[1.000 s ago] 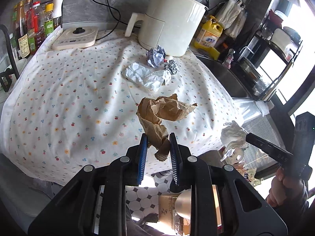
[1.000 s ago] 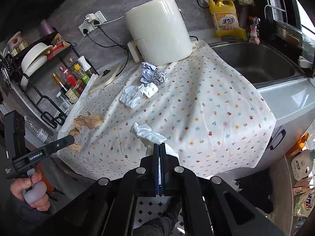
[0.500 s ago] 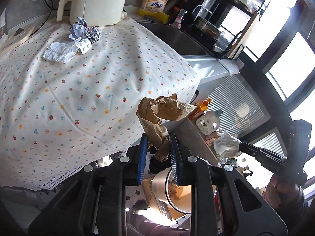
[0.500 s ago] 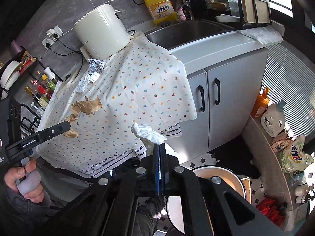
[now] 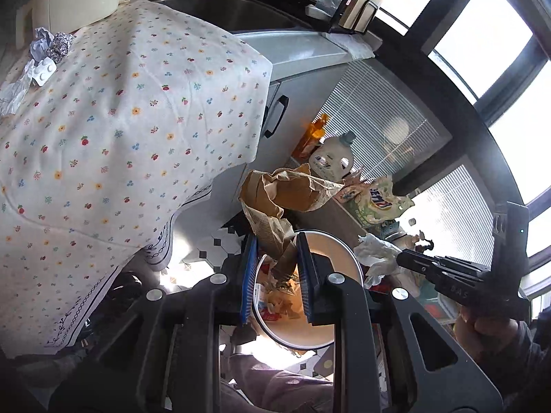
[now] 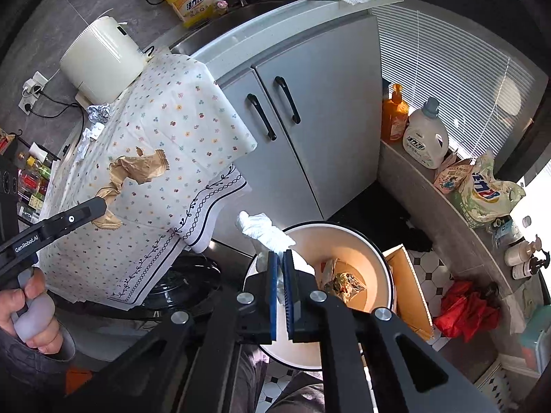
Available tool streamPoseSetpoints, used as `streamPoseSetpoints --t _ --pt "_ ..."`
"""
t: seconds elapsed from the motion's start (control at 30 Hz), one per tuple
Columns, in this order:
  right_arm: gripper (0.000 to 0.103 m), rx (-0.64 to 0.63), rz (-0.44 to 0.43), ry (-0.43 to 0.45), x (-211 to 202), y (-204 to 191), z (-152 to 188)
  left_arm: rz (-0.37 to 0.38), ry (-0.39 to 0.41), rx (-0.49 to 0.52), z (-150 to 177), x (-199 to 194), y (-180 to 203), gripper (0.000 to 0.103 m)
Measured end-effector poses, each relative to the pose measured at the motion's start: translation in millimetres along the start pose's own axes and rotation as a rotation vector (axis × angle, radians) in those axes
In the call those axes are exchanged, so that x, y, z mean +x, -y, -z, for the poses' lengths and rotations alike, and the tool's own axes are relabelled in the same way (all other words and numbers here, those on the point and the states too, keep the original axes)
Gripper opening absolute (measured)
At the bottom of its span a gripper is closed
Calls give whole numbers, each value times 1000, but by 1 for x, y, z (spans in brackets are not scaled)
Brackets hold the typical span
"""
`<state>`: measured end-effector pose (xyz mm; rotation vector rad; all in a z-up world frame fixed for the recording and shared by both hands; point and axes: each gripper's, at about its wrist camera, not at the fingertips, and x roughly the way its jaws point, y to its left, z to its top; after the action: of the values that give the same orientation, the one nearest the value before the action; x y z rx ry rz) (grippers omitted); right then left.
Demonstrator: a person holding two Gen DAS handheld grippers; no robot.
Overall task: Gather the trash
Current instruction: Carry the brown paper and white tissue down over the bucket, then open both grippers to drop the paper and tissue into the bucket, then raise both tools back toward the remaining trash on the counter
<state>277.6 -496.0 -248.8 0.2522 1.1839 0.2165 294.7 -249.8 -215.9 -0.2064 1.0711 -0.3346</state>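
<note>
My left gripper (image 5: 275, 251) is shut on a crumpled brown paper bag (image 5: 286, 192), which hangs above the round cream trash bin (image 5: 332, 242) on the floor. In the right wrist view the same left gripper (image 6: 94, 206) and brown bag (image 6: 141, 168) show in front of the tablecloth. My right gripper (image 6: 282, 265) holds a white tissue (image 6: 265, 230) over the bin's rim (image 6: 344, 229). Its jaws are opening, with the tissue still pinched between the pads. The bin holds several wrappers (image 6: 344, 280). From the left wrist view, the right gripper (image 5: 401, 258) and tissue (image 5: 375, 258) appear at the right.
A foil ball (image 5: 62, 46), a blister pack (image 5: 43, 70) and crumpled clear plastic (image 5: 10, 93) lie on the flowered tablecloth (image 5: 120, 137). Grey cabinet doors (image 6: 310, 120) stand behind the bin. Detergent bottles (image 6: 425, 137) line a ledge. A cardboard box (image 6: 411, 285) touches the bin.
Both grippers swung away from the table and down toward the floor, and now hang over the trash bin. The right jaws have parted slightly around the tissue.
</note>
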Motion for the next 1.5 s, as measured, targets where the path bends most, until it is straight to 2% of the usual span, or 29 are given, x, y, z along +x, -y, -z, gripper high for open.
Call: streamPoseSetpoints --t 0.07,0.1,0.57,0.63,0.67,0.7,0.73,0.77,0.8,1.0,1.23,1.5 --pt "31 32 18 3 -2 9 9 8 -23 19 4 7 6 22" --pt "52 44 37 27 -7 13 13 13 -36 29 6 11 10 22" --pt "51 218 116 95 -45 72 49 82 -171 146 34 56 63 23" --pt "51 239 122 108 -52 78 53 103 -201 162 37 64 71 25" --pt "51 246 124 113 -55 80 55 102 -211 165 39 67 75 30" --pt "51 254 126 118 -58 81 57 100 -221 161 40 70 77 42" --pt "51 260 127 123 -60 83 58 112 -224 153 41 71 79 48" --pt "51 264 126 126 -62 84 59 125 -219 147 41 71 80 55" --pt "51 266 126 129 -63 85 59 125 -214 149 41 70 81 58" --pt "52 249 102 130 -59 78 54 85 -169 127 38 54 68 66" --pt "52 140 30 126 -47 37 28 3 -42 39 27 5 23 78" --pt "67 15 -46 137 -39 -19 -6 -93 112 -98 18 -55 -32 84"
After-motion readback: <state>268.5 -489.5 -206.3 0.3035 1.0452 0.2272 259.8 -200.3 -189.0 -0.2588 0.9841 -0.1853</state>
